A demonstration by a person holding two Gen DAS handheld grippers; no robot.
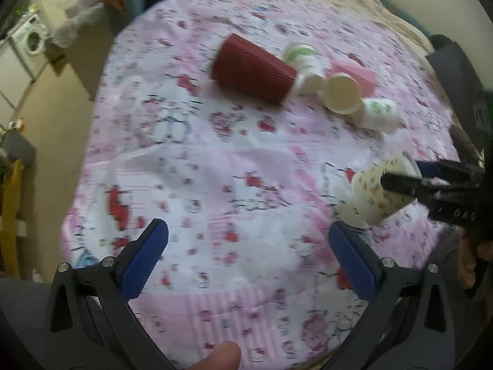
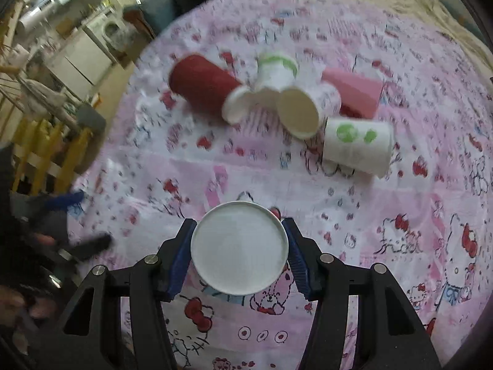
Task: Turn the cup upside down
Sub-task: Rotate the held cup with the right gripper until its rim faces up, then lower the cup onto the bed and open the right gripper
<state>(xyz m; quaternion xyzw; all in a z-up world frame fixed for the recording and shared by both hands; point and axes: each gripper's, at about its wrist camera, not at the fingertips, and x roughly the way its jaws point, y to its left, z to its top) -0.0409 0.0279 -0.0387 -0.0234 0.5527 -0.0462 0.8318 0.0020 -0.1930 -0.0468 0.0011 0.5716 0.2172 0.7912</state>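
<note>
Right tool (image 2: 239, 254): blue pads clamped on small floral paper cup (image 2: 239, 248), base toward camera, tilted above pink cartoon-print bedsheet (image 2: 400, 200). Left tool (image 1: 248, 257): spread wide, empty, hovering at 9 o'clock.

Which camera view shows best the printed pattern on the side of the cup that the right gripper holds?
The left wrist view: the cup shows its speckled side wall there, clamped by the right gripper. The right wrist view shows only its round white base between the fingers.
</note>
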